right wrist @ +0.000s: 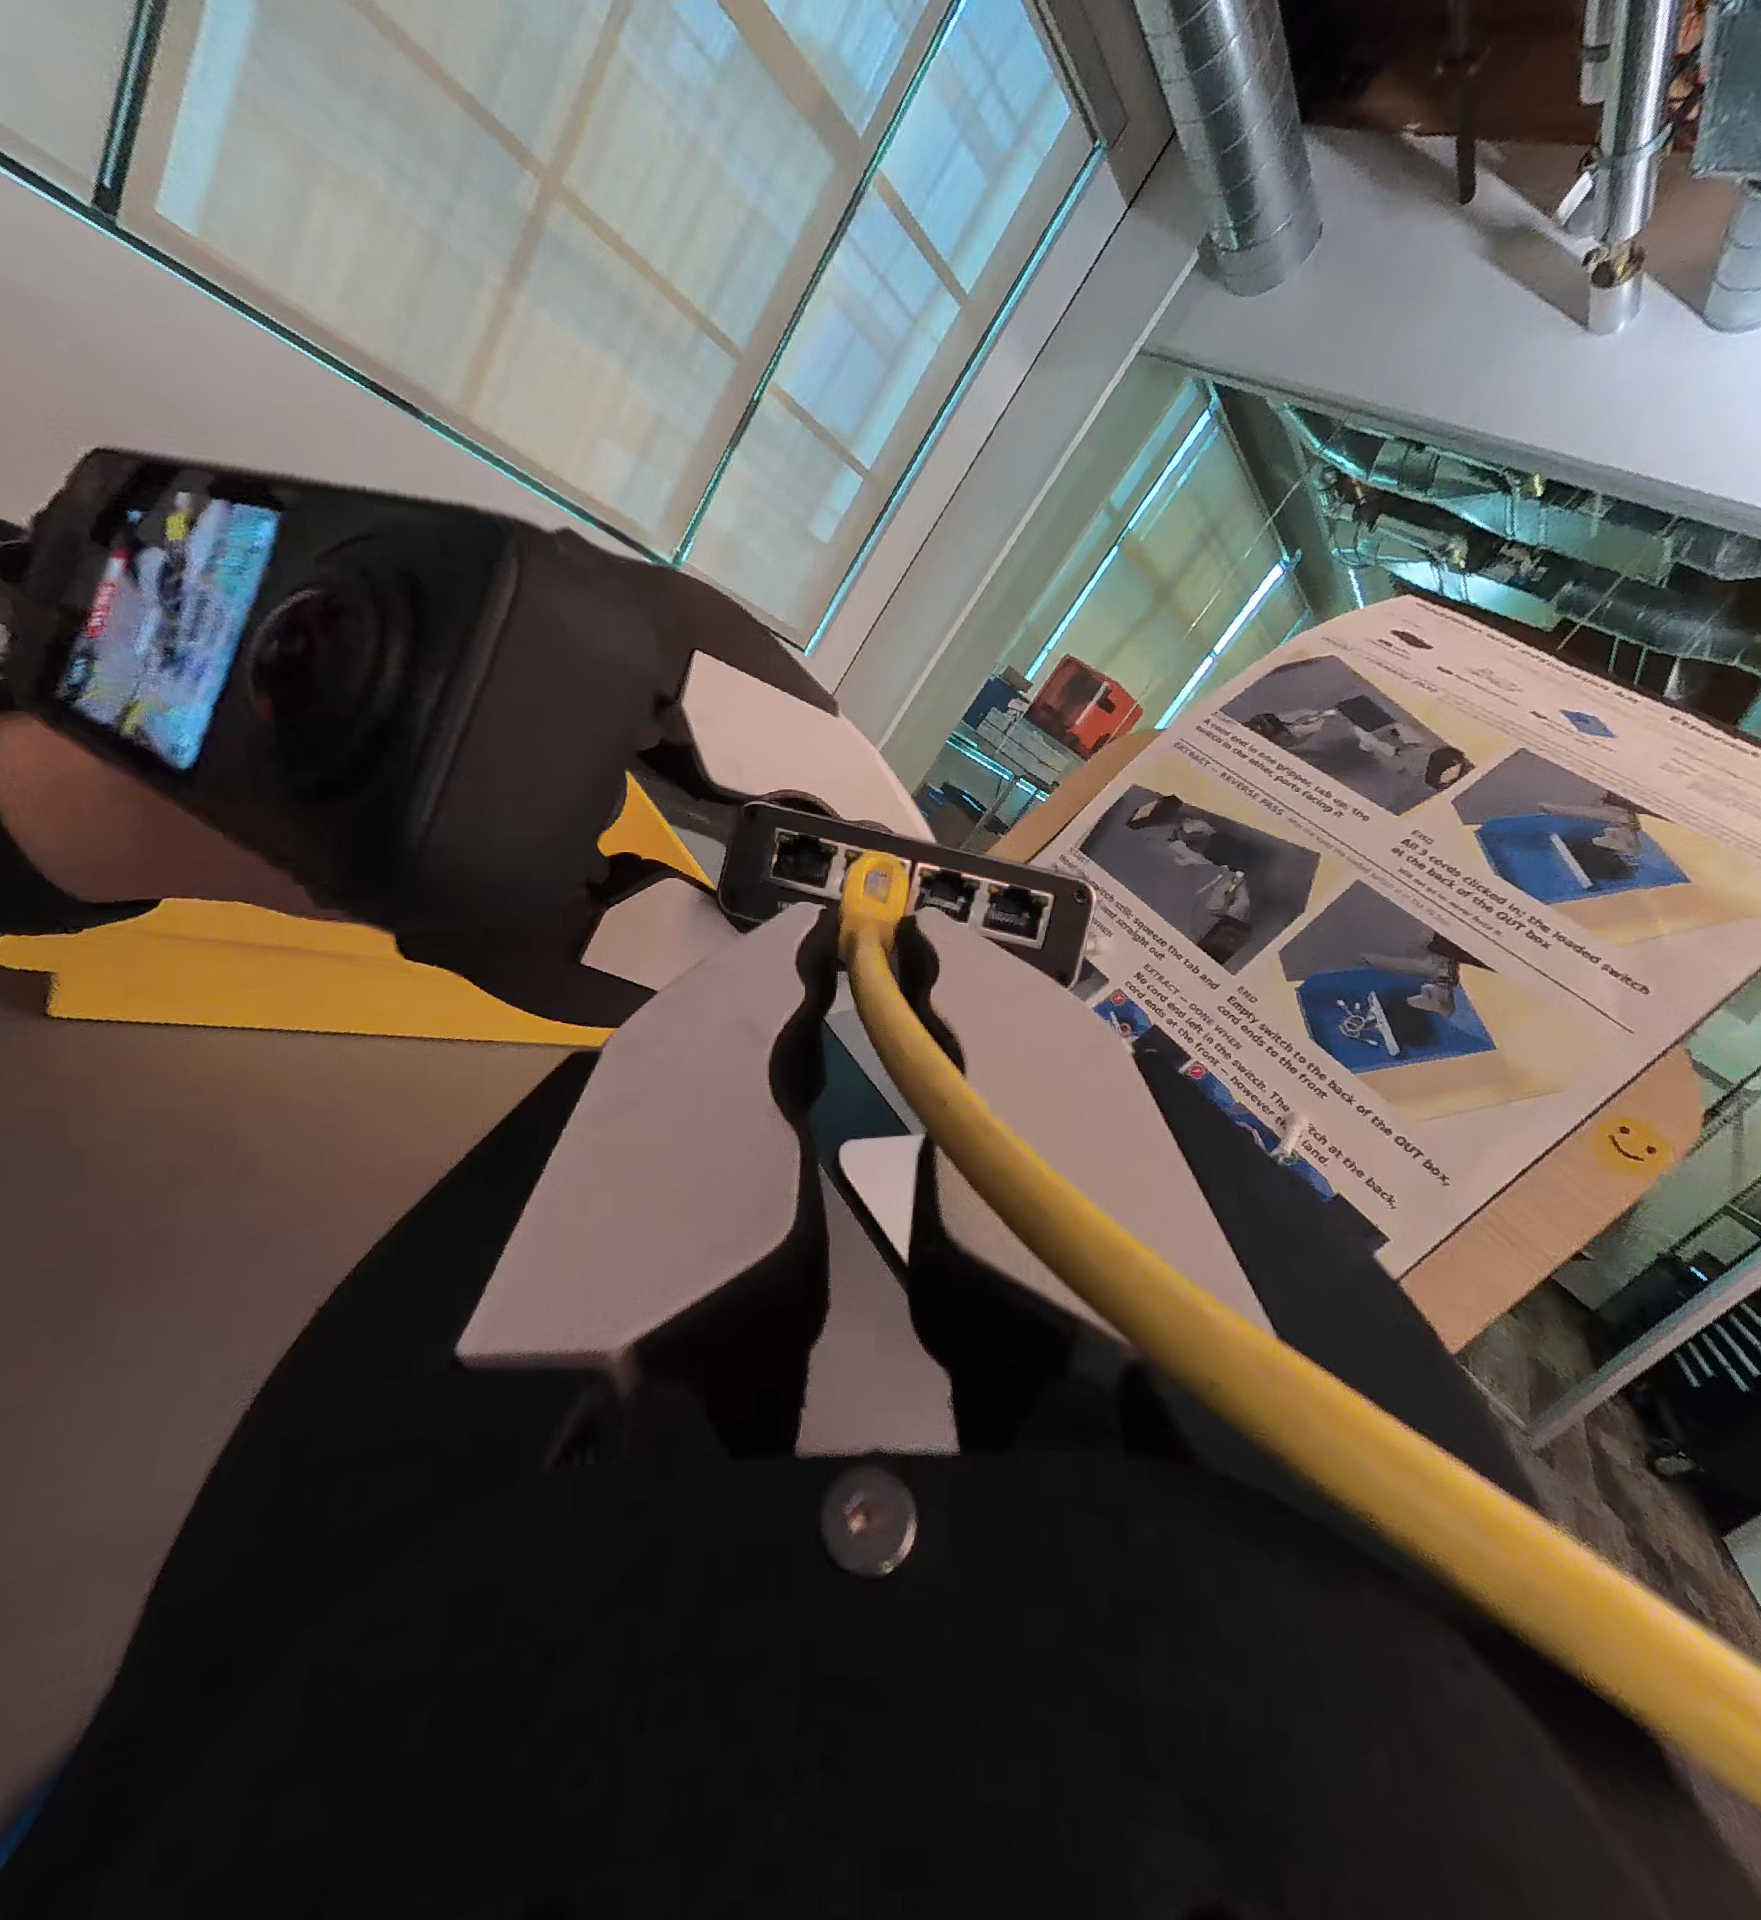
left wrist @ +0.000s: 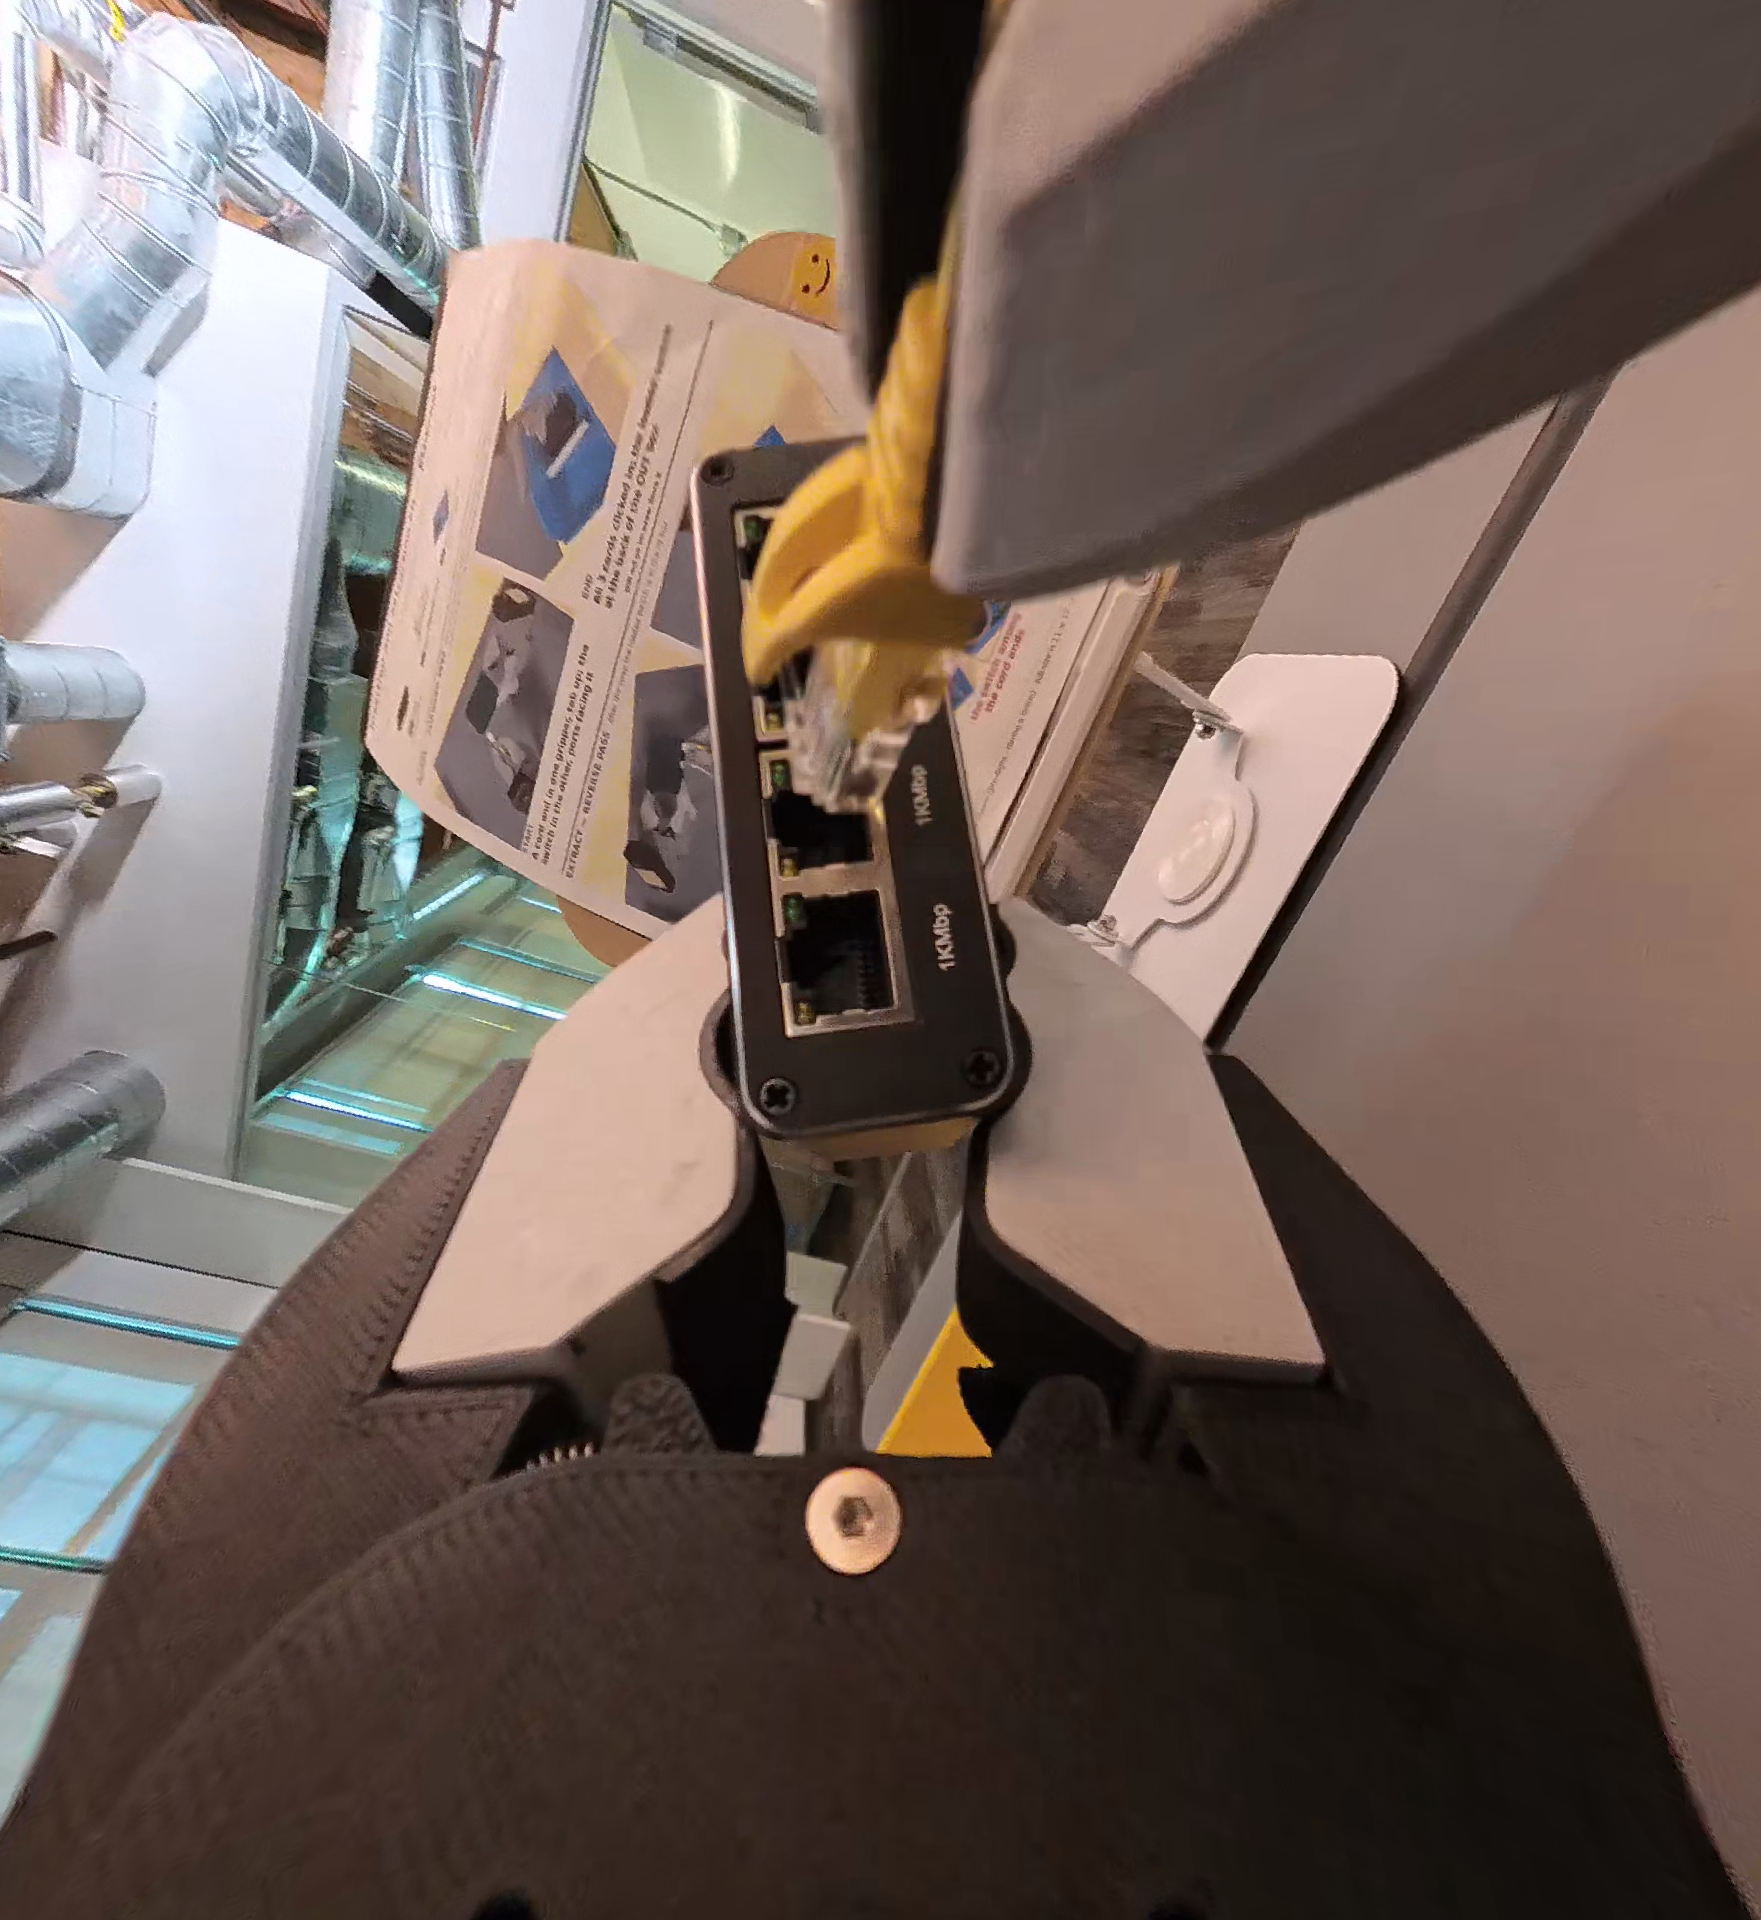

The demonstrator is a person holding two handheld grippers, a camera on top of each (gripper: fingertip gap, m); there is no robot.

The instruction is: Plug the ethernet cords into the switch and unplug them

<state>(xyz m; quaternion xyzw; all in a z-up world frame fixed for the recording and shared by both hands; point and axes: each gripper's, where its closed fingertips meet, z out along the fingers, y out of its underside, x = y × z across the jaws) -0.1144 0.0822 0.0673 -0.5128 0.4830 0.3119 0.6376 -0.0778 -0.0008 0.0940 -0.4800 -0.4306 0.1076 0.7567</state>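
In front of the instruction sheet (right wrist: 1416, 914), the left claw (left wrist: 860, 1081) clamps the switch (left wrist: 834, 790) end-on, ports exposed, while the right claw (right wrist: 860, 971) pinches the yellow cord (right wrist: 1063, 1174), its plug (left wrist: 845, 748) just off a middle port.

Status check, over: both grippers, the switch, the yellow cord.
Left gripper shut on switch. Right gripper shut on yellow cord; clear plug at a middle port, seating unconfirmed. Nothing in the way.

**Switch and cord between the grippers**

The switch (left wrist: 845, 790) sits clamped in the left gripper (left wrist: 860, 1117), ports facing the right gripper (right wrist: 860, 961). The cord (right wrist: 1011, 1143) runs between the right gripper's fingers, its plug at a port. A sheet (right wrist: 1427, 894) stands behind the switch.
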